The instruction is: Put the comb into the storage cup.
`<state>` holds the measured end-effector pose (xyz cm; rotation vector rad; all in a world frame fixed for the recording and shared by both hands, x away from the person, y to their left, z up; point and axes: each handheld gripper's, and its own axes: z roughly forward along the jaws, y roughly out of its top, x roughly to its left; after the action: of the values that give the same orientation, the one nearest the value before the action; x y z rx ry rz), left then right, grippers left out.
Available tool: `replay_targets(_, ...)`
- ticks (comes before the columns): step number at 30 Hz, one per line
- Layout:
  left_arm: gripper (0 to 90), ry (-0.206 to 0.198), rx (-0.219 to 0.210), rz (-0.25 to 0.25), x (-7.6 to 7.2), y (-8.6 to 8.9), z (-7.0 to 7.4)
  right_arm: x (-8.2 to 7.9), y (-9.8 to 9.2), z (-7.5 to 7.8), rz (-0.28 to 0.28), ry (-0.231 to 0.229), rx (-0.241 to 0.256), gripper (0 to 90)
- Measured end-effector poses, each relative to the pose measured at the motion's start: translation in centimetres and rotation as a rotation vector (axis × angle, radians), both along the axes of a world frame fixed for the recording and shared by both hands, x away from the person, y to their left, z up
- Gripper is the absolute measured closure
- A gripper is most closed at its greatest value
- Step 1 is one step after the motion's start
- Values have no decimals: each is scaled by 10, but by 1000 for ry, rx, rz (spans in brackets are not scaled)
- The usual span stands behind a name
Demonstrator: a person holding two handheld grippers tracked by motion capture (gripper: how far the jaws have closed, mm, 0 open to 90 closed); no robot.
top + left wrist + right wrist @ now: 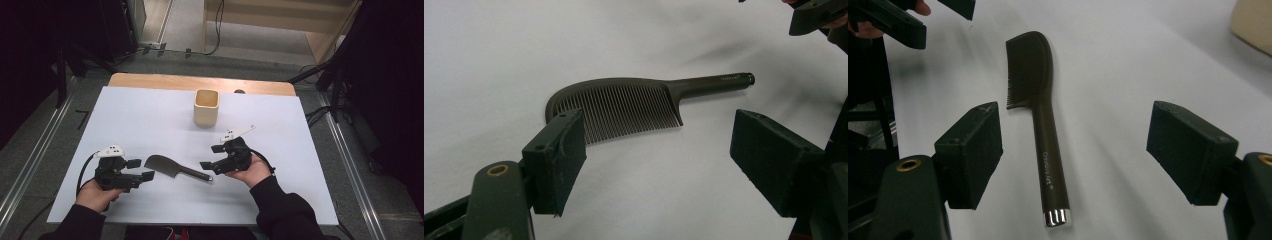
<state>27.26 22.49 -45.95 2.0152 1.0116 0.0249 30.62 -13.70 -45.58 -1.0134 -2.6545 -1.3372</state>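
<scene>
Dark comb (175, 168) lies flat on the white table (150, 115), not yet picked up. Landmark is the comb. Left claw (141, 170) sits just beside its toothed head end, jaws spread wide, holding nothing; in the left gripper view the comb (624, 102) lies just beyond the jaws. Right claw (214, 158) hovers at the handle end, jaws also wide apart and empty; in the right gripper view the handle (1050, 165) runs between the two jaws, no contact. Beige cup (206, 106) stands well beyond the comb, empty as far as seen. Judgement: early stage, approach made, grasp and lift still left. Small pale lettering on the handle, too blurred to read reliably.
</scene>
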Motion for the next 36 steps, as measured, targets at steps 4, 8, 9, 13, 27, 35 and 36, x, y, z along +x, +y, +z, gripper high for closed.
replay_targets(4, 229, 0, -1, -1, 0, 0, 0, 1, 5, 1, 6, -2, 4, 212)
replay_targets(8, 229, 1, -2, 0, 0, 0, 0, 1, 7, -1, 9, 4, 1, 214)
replay_targets(9, 229, 1, -2, 0, 0, 0, 0, 1, 7, -1, 10, 6, 1, 215)
replay_targets(13, 229, 0, 0, -1, 0, 0, 0, 1, 7, -1, 9, 11, -3, 217)
replay_targets(27, 229, 1, -8, -1, 0, 1, 0, -3, 15, -19, 28, 34, -34, 229)
replay_targets(35, 229, -1, -11, 3, 0, 1, 0, -7, 21, -34, 41, 38, -68, 239)
replay_targets(36, 229, -1, -11, 3, 0, 1, 0, -7, 21, -36, 38, 41, -74, 242)
